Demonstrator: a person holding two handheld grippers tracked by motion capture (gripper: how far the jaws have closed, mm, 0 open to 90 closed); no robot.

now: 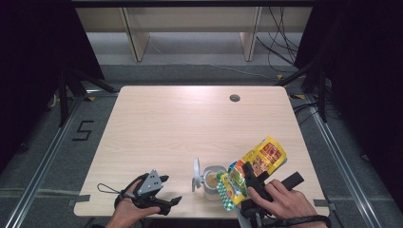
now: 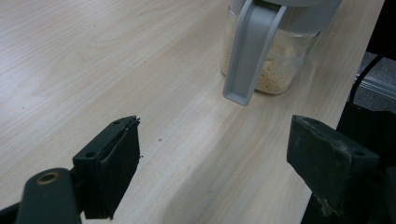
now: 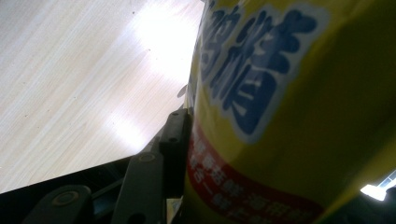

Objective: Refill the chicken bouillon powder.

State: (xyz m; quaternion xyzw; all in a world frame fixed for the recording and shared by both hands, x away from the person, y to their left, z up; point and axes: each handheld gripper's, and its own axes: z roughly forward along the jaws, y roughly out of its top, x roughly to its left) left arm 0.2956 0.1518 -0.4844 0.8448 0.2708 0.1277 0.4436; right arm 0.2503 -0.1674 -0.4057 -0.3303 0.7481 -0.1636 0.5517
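Near the front edge of the tabletop (image 1: pixel 199 118), the right tongs (image 1: pixel 244 183) are clamped on a yellow seasoning pouch (image 1: pixel 259 164), tipped toward the open glass jar (image 1: pixel 212 183) with its grey lid (image 1: pixel 196 173) flipped up. Granules already sit inside the jar. Left tongs (image 1: pixel 164 199) rest spread wide, holding nothing, beside the jar. Best play now, I'd say: keep the pouch mouth right over the opening, tilt slowly, and bring the free tongs in to steady the jar so it can't skid.
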